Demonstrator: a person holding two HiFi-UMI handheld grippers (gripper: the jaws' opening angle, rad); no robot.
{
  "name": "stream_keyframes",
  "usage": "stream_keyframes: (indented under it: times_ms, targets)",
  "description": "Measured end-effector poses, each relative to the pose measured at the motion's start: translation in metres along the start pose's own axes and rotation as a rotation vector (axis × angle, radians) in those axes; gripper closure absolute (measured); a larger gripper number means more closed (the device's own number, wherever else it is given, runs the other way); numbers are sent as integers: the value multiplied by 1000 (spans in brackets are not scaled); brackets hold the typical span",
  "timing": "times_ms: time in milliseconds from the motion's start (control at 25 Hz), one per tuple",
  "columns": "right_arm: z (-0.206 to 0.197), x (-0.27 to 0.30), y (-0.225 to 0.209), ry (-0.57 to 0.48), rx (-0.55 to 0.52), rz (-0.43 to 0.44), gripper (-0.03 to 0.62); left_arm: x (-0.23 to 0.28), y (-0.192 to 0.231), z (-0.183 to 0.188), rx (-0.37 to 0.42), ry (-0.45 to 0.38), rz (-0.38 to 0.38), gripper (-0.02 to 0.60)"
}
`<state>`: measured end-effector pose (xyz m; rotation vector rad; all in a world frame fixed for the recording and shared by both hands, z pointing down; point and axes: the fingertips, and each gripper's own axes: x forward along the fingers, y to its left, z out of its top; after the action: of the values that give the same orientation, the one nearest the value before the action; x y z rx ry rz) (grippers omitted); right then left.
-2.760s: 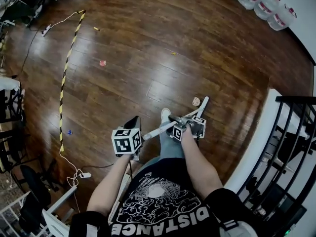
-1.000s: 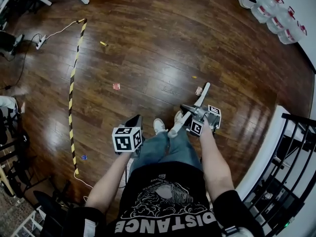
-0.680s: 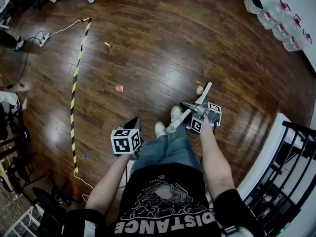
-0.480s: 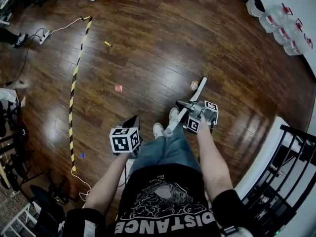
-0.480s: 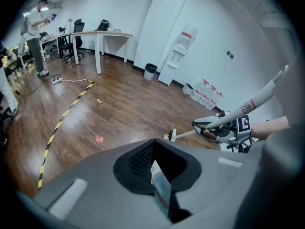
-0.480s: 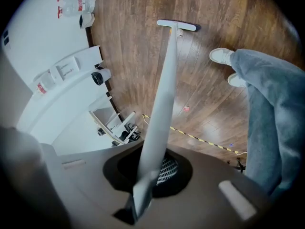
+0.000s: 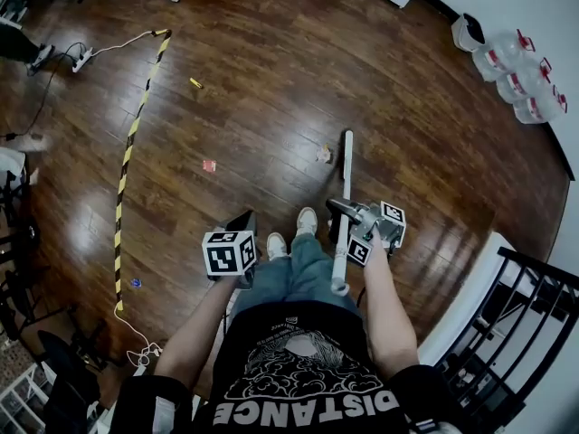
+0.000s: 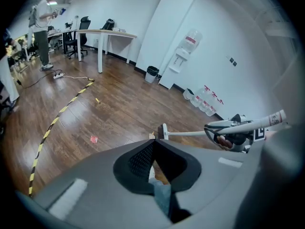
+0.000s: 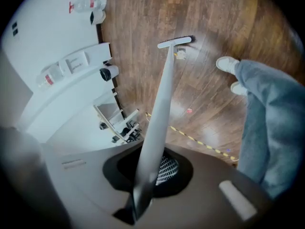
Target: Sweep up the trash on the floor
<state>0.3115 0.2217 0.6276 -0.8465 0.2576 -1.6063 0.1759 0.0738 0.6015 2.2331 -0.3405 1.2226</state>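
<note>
Broom [image 7: 344,183] has swung straight ahead, head just right of paper scrap [image 7: 324,154]; we read it as lining up a pull; right gripper [image 7: 342,211] jaws clamp its handle; left gripper [image 7: 242,226] jaws closed, idle.

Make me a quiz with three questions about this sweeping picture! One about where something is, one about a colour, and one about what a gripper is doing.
1. Where does the crumpled scrap lie?
A) right beside the broom head
B) under a shoe
C) next to the water jugs

2. What colours is the striped tape on the floor?
A) red and white
B) yellow and black
C) green and blue

3. What is the right gripper doing?
A) open and empty
B) shut on a shoe
C) shut on the broom handle

Answers:
1 A: the head view shows the scrap on the floor just next to the broom head.
2 B: its stripes are yellow and black.
3 C: the right gripper view shows the jaws closed round the handle.
</note>
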Motion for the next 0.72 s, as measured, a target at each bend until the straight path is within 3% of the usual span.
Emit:
stream_keyframes:
  times_ms: [280, 600, 720]
  targets:
    - [45, -43, -19, -14, -251, -341, 579, 14, -32, 23, 13, -18, -12, 577]
    - [120, -61, -51, -30, -320, -589, 588, 14, -41, 36, 26, -36, 45, 577]
    - [116, -38, -63, -3, -291, -580, 588, 16, -30, 33, -1, -28, 66, 577]
